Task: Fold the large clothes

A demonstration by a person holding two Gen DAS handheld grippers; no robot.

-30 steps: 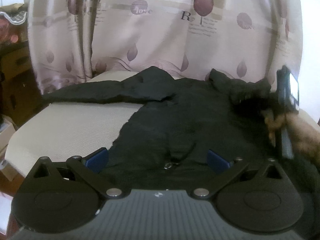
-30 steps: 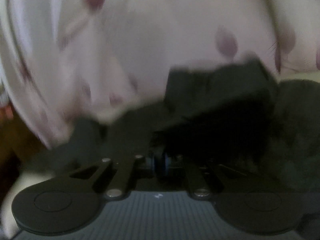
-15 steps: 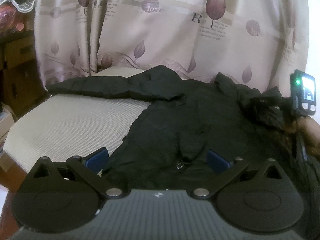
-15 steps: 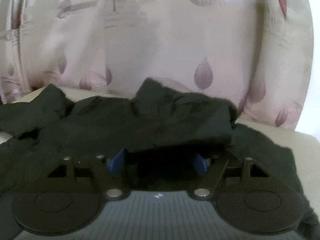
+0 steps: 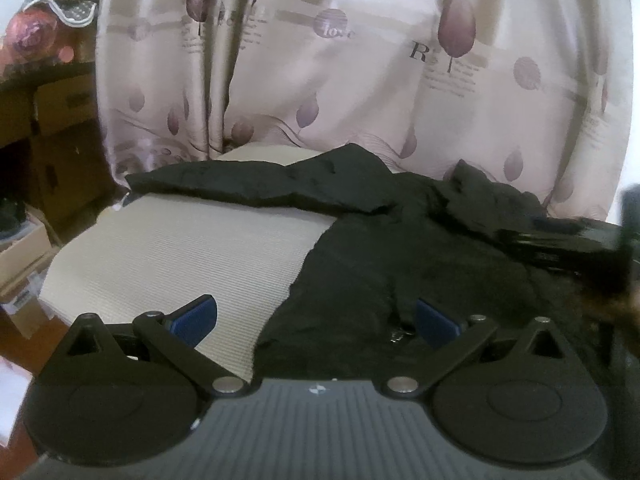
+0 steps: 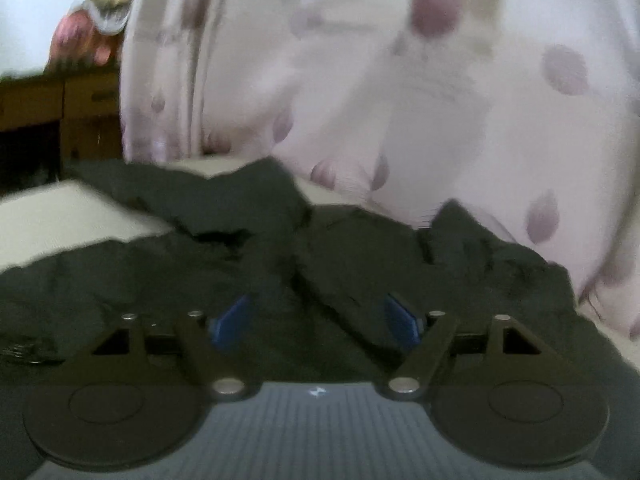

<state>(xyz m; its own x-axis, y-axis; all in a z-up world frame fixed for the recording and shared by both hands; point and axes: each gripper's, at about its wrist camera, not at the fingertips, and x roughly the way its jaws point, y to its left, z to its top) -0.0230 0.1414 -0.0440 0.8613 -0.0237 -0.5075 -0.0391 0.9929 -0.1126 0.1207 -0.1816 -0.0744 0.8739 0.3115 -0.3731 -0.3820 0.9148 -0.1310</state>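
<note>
Presently both grippers, left gripper [image 5: 316, 318] and right gripper [image 6: 316, 318], spread, hold nothing; black jacket [image 5: 400, 256] ahead lies unfolded, 1 sleeve [image 5: 248, 182] outstretched.

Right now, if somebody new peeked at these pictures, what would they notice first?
Probably the big black jacket spread over the pale mat, one sleeve stretched out to the left. Behind it hangs a pink curtain with purple leaves. Up close, the left gripper and right gripper both sit open over the jacket.
</note>
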